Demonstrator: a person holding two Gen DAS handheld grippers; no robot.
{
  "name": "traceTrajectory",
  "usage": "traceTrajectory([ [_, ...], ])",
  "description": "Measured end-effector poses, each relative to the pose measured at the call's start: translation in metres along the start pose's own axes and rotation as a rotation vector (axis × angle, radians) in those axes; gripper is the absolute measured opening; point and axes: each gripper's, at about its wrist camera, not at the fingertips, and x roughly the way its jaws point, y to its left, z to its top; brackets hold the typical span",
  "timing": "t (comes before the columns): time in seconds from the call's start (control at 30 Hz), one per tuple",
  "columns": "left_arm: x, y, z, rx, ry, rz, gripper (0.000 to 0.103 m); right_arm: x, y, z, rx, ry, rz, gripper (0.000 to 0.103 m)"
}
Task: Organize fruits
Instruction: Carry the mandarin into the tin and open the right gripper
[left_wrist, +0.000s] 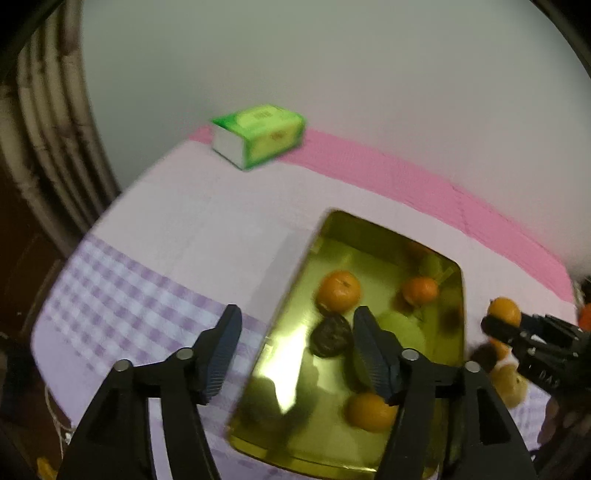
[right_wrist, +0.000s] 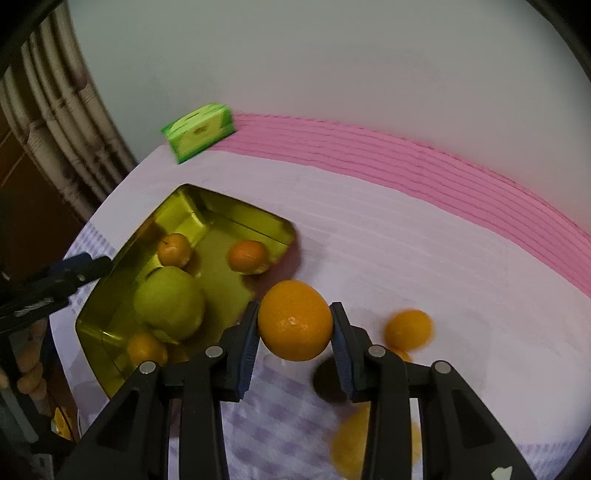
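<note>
Table under a white cloth, lilac check on the near part, pink band along the far edge against a plain pale wall. Ribbed pipes run down the left of both views

Gold tray sits on the cloth, shiny, open top. I count in it: green apple, three oranges in right wrist view, plus a dark round fruit that only left wrist view shows, kind unclear

Right gripper: jaws partly closed, clamped on a big orange, one pad on each side, held over the cloth just beside the tray's near right corner. In left wrist view it shows at the right edge

Left gripper: jaws wide apart, nothing between them, not touching anything I can see. Right finger hangs over the tray interior, left finger over the check cloth outside the tray's left wall

Loose on the cloth right of the tray: one small orange, another yellowish fruit low between my right fingers, too blurred to name, and a dark one behind the right pad

Green tissue pack at the far left corner, well apart from the tray
</note>
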Motion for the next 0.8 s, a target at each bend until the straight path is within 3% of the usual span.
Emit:
traceTrajectory([
  [0.17,0.002,0.029,0.006,-0.064,-0.015,0.141,0.066,0.024,0.031,0.015,-0.066,0.033,0.02,0.035],
  [0.3,0.005,0.053,0.007,-0.136,-0.008,0.202,0.068,0.042,0.046,0.022,-0.108,0.065,0.015,0.035],
  [0.5,0.019,0.071,0.003,-0.204,0.052,0.225,0.069,0.059,0.061,0.028,-0.143,0.095,0.002,0.035],
  [0.8,0.021,0.068,0.003,-0.188,0.059,0.21,0.071,0.079,0.065,0.027,-0.128,0.122,-0.016,0.036],
])
